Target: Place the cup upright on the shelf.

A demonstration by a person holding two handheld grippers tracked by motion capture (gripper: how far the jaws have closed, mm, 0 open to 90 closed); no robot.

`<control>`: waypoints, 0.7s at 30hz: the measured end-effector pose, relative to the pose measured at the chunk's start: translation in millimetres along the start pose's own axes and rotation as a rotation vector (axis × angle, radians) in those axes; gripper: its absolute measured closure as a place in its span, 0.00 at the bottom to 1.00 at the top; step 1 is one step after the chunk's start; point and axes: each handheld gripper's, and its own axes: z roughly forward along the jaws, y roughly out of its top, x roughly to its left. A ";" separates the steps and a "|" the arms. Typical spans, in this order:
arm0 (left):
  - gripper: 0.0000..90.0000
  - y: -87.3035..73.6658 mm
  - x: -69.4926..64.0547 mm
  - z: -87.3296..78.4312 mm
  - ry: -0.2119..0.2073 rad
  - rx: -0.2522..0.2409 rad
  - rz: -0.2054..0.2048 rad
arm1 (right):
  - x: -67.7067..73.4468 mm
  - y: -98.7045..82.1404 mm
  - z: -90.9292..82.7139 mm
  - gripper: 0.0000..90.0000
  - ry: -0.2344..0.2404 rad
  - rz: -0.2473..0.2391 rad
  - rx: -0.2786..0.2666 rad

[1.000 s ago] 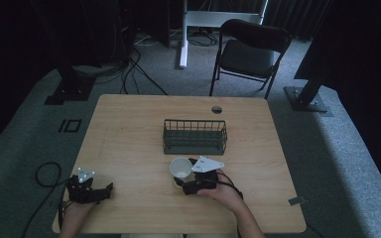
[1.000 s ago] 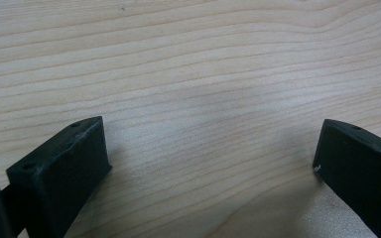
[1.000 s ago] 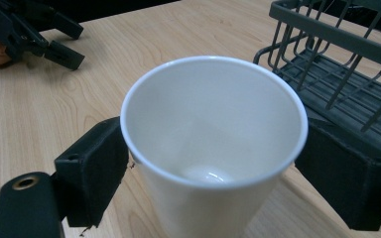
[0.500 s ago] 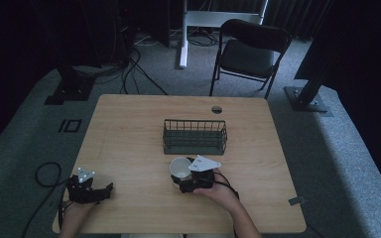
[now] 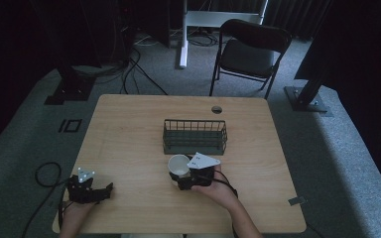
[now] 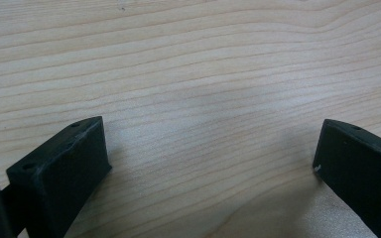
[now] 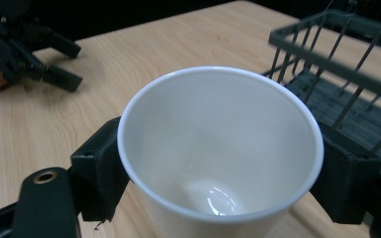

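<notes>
- Right gripper (image 5: 179,179) near the middle of the front half of the table (image 5: 129,129), held by a hand (image 5: 218,191) coming in from the bottom edge; jaws closed against both sides of a white paper cup (image 5: 178,165).
- Seen in the right gripper view: cup (image 7: 221,148) upright and open at the top, nothing visible inside, one black jaw pressed to each side of its wall.
- Cup just in front of a dark wire basket (image 5: 195,136); basket (image 7: 337,69) close beside the cup, apart from it, on the wood.
- Left gripper (image 5: 108,189) at the front left corner of the table, low over the wood, held by the other hand (image 5: 74,213); cable trailing off the edge to the floor.
- Left gripper (image 6: 208,163) spread wide, bare wood grain between the two jaws, nothing held.
- Same left gripper (image 7: 54,59) far off across the table in the right gripper view, well apart from the cup.
- Folding chair (image 5: 250,52) on the carpet beyond the far edge of the table.
</notes>
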 end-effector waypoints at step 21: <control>0.01 0.1 -0.1 0.0 0.000 0.000 -0.001 | -4.4 47.6 -6.5 0.22 -0.003 -0.010 -0.065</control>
